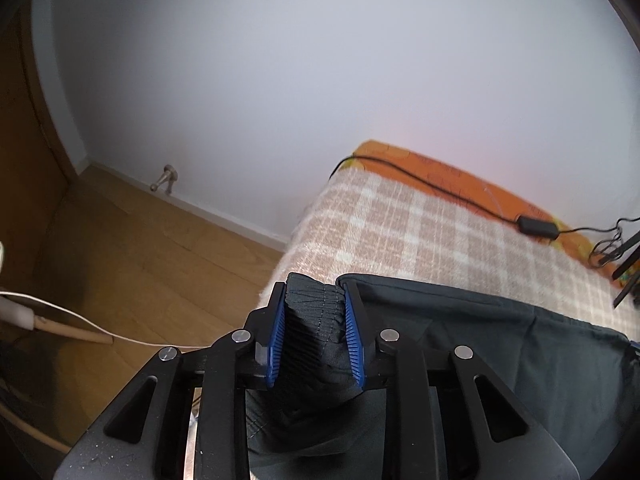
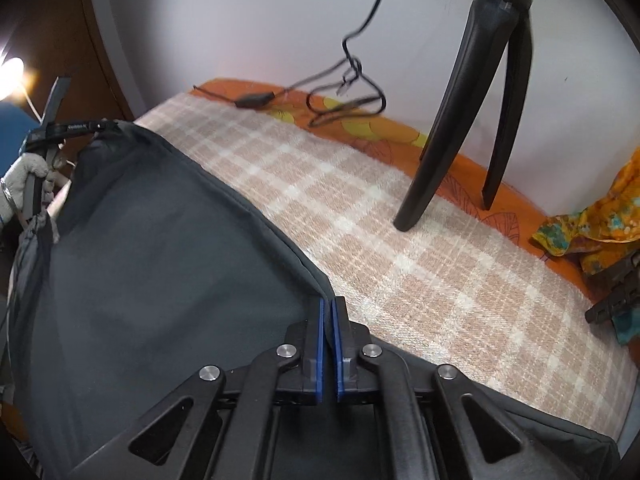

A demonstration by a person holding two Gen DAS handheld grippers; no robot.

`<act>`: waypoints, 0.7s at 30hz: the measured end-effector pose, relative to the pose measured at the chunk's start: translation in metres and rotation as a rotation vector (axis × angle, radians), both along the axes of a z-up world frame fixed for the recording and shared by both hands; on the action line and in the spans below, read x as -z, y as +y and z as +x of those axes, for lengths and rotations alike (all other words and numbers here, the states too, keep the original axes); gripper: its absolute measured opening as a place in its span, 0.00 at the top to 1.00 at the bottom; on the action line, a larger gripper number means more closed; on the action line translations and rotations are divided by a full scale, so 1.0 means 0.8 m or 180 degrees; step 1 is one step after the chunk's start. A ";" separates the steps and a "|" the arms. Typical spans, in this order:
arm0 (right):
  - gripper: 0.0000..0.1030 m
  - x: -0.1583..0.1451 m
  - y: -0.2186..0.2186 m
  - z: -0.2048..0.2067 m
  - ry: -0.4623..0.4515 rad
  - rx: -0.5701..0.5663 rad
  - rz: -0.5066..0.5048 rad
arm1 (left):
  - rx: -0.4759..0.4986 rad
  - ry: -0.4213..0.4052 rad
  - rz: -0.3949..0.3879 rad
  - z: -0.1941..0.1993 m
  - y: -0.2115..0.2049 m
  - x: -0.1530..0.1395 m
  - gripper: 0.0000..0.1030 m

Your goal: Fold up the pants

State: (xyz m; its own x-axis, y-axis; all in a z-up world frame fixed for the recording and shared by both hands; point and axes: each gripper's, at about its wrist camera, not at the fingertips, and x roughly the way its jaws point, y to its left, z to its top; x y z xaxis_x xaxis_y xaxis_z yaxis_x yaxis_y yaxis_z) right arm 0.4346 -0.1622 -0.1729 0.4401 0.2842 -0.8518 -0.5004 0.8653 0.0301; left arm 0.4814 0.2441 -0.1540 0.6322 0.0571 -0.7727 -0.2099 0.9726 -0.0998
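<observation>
Dark grey pants (image 1: pixel 520 344) lie along the near edge of a bed with a beige checked blanket (image 1: pixel 440 232). My left gripper (image 1: pixel 314 292) is shut on the bunched, ribbed elastic band of the pants, which is lifted off the corner of the bed. In the right wrist view the pants (image 2: pixel 160 260) stretch away to the left, and my right gripper (image 2: pixel 330 304) is shut on their folded far edge, blue pads pressed together over the thin cloth. At the far left a gloved hand (image 2: pixel 22 184) holds the other gripper at the pants' end.
Black tripod legs (image 2: pixel 452 120) stand on the blanket (image 2: pixel 400 240) ahead of the right gripper. A black cable with an adapter (image 2: pixel 252 101) lies on the orange sheet by the wall. An orange patterned cloth (image 2: pixel 592 228) sits at the right. A wooden floor (image 1: pixel 140 260) lies left of the bed.
</observation>
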 end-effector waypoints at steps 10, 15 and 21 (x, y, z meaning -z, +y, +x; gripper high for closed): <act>1.00 -0.089 -0.008 -0.064 -0.0298 -0.0033 0.0238 | -0.0012 -0.0308 -0.0110 -0.051 0.007 -0.051 0.76; 1.00 -0.135 -0.007 -0.112 -0.0382 -0.0125 0.0242 | -0.0011 -0.0423 -0.0150 -0.094 0.010 -0.067 0.76; 1.00 -0.170 -0.007 -0.169 -0.0390 -0.0187 0.0218 | 0.0046 -0.0583 -0.0260 -0.151 0.015 -0.076 0.76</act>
State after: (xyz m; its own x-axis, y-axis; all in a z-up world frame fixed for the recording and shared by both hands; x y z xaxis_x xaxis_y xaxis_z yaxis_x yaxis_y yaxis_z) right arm 0.2998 -0.1678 -0.0367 0.5205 0.3680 -0.7705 -0.5536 0.8325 0.0236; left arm 0.3606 0.2563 -0.0932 0.7630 -0.0111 -0.6464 -0.1669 0.9626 -0.2136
